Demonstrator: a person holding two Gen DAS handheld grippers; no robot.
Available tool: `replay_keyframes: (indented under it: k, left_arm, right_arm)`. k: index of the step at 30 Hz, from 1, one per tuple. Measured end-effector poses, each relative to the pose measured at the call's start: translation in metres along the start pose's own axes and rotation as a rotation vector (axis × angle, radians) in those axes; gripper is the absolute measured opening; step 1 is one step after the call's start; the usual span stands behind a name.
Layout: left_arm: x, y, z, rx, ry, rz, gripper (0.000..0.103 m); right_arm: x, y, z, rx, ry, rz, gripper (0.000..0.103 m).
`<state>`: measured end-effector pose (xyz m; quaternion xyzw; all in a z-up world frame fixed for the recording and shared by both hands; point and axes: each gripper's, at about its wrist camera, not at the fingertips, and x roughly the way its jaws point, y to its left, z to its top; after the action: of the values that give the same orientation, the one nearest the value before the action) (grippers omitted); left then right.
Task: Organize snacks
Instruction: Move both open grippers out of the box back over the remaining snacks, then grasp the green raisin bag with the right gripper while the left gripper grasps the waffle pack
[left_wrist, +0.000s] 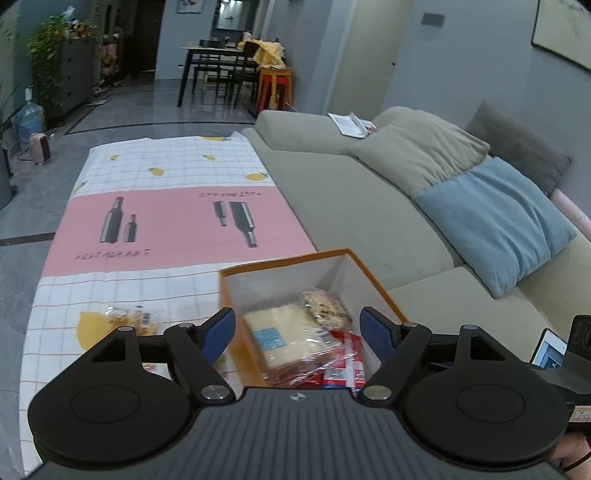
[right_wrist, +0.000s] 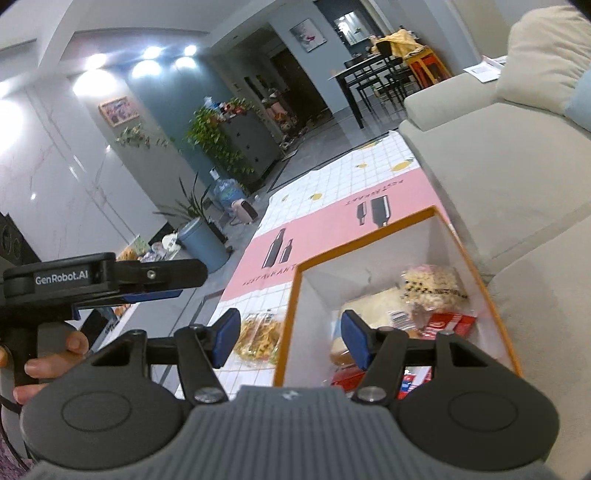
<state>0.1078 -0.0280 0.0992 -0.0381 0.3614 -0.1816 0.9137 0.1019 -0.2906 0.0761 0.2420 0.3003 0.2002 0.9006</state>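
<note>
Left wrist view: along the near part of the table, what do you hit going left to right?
Yellow snack bag on the tablecloth → orange box's left wall → wrapped bread → box's right wall → sofa.

Both wrist cameras look forward and down, close above the orange box (left_wrist: 312, 258) (right_wrist: 365, 242), sharing it, the tablecloth (left_wrist: 177, 218) (right_wrist: 332, 218) and sofa (left_wrist: 354, 206) (right_wrist: 491, 177).

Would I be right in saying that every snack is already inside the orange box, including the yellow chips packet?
Not quite: the yellow chips packet still lies on the tablecloth beside the orange box, outside its wall, as the right wrist view shows. The other snacks are inside.
</note>
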Motion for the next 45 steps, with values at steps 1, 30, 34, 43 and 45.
replay_keyframes:
  k: [1,30,34,43,45]
  left_arm:
    - [-0.003,0.006,-0.003,0.002,-0.017,0.012,0.090]
    - [0.023,0.169,-0.072,-0.164,0.043,0.225,0.090]
    - [0.031,0.186,-0.072,-0.183,0.065,0.221,0.090]
    - [0.048,0.215,-0.075,-0.231,0.118,0.188,0.090]
    - [0.051,0.215,-0.075,-0.225,0.122,0.181,0.090]
  right_arm:
    - [0.003,0.005,-0.001,-0.009,0.006,0.000,0.060]
    - [0.099,0.112,-0.072,-0.476,0.156,-0.191,0.059]
    - [0.119,0.130,-0.080,-0.517,0.105,-0.187,0.053]
    - [0.211,0.143,-0.084,-0.672,0.331,-0.312,0.054]
    - [0.232,0.136,-0.080,-0.719,0.420,-0.348,0.054]
